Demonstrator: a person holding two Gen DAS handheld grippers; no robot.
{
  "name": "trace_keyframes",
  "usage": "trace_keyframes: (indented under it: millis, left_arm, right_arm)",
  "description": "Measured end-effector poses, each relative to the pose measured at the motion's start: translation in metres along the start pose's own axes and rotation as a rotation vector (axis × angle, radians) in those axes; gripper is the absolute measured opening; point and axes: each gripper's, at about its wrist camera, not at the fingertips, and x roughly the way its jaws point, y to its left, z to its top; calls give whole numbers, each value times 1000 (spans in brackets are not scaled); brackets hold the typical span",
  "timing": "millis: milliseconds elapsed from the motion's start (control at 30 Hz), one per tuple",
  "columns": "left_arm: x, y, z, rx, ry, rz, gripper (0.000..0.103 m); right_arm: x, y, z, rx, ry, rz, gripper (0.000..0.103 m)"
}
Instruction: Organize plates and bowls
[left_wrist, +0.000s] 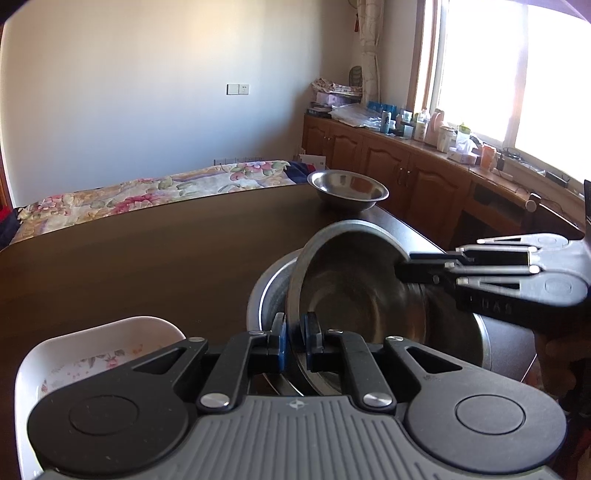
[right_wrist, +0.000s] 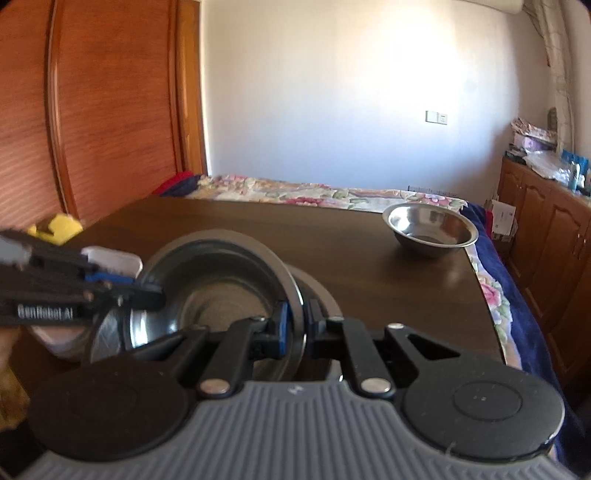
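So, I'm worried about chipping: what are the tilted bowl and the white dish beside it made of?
The tilted bowl looks like stainless steel: grey, brushed, with mirror-like reflections, so it would sooner dent than chip. The white dish looks like glazed ceramic or melamine, glossy with a floral print; I cannot tell which.

We see lots of bare brown table on the left side and in the middle, so a gripper can slide there. Far back, a small metal bowl sits alone near the table's right edge, well apart from everything. Close to us, the tilted bowl and the big bowl under it fill the way. A white dish blocks the near left corner.
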Motion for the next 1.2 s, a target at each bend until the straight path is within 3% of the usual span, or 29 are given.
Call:
trace_keyframes:
  millis: [400,633,900,1200]
  left_arm:
    - [-5,4,0,-26,-24,12,11]
    - [-17,4,4,-30,-63,17,11]
    - [-14,-8,-3,39,-89,73,11]
    - [-9,-8,-9,49,-91,92,11]
  right_arm:
    - [0,9,1,-64,45,-41,11]
    - [5,8,-2,-40,50,-33,10]
    - [7,5,-6,19,4,-41,11]
    - [1,4,-11,69,-66,-36,11]
